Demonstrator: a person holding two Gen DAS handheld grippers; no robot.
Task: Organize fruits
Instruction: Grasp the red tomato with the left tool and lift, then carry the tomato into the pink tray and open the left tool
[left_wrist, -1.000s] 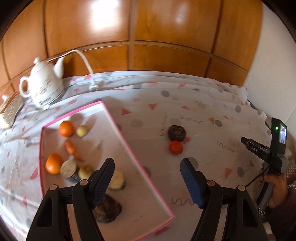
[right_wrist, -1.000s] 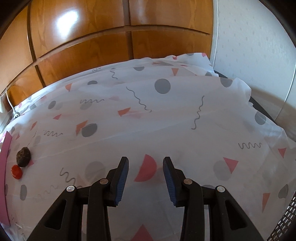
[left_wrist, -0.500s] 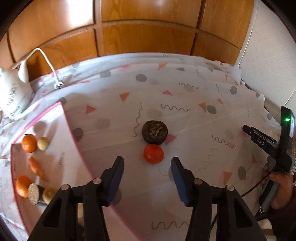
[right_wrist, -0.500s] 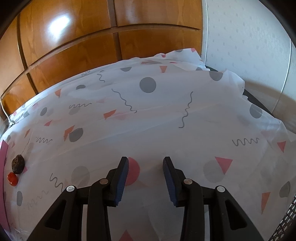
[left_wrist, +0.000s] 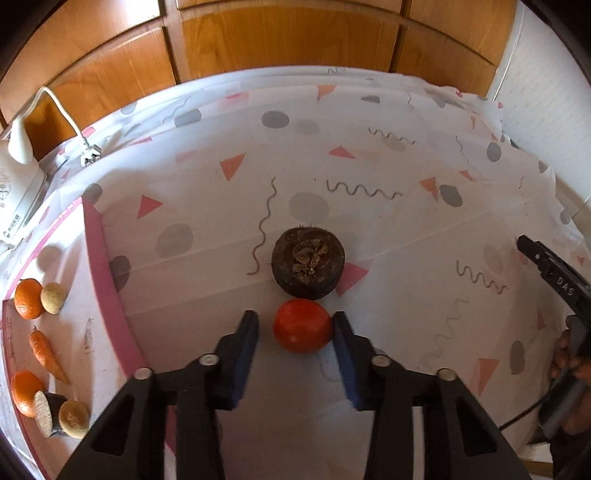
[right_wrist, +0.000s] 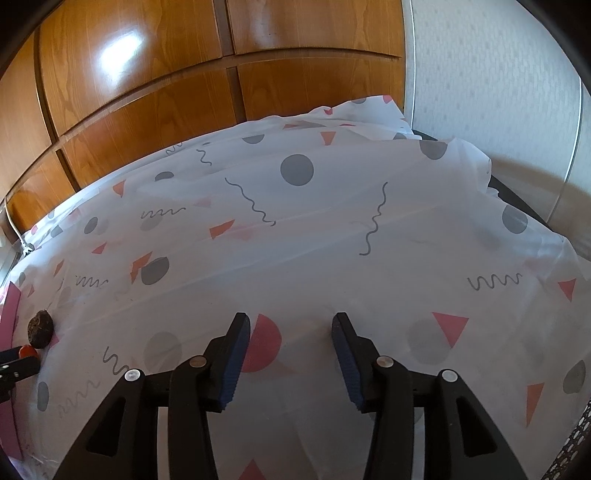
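A red tomato (left_wrist: 302, 325) lies on the patterned tablecloth, with a dark brown round fruit (left_wrist: 308, 262) just behind it. My left gripper (left_wrist: 295, 328) is open, its jaws on either side of the tomato, the right one at its skin. A pink-rimmed tray (left_wrist: 105, 273) at the left holds oranges (left_wrist: 27, 299), a carrot (left_wrist: 46, 350) and other pieces. My right gripper (right_wrist: 290, 332) is open and empty over the cloth; the brown fruit (right_wrist: 40, 328) and tomato (right_wrist: 27, 350) show at its far left.
A white kettle (left_wrist: 16, 199) with a cord (left_wrist: 62, 110) stands at the back left. Wooden cabinet doors (left_wrist: 295, 37) run behind the table. The other hand-held gripper (left_wrist: 554, 280) shows at the right edge.
My left gripper has swung right from over the tray, moved in on the tomato and narrowed around it. My right gripper has drifted slightly.
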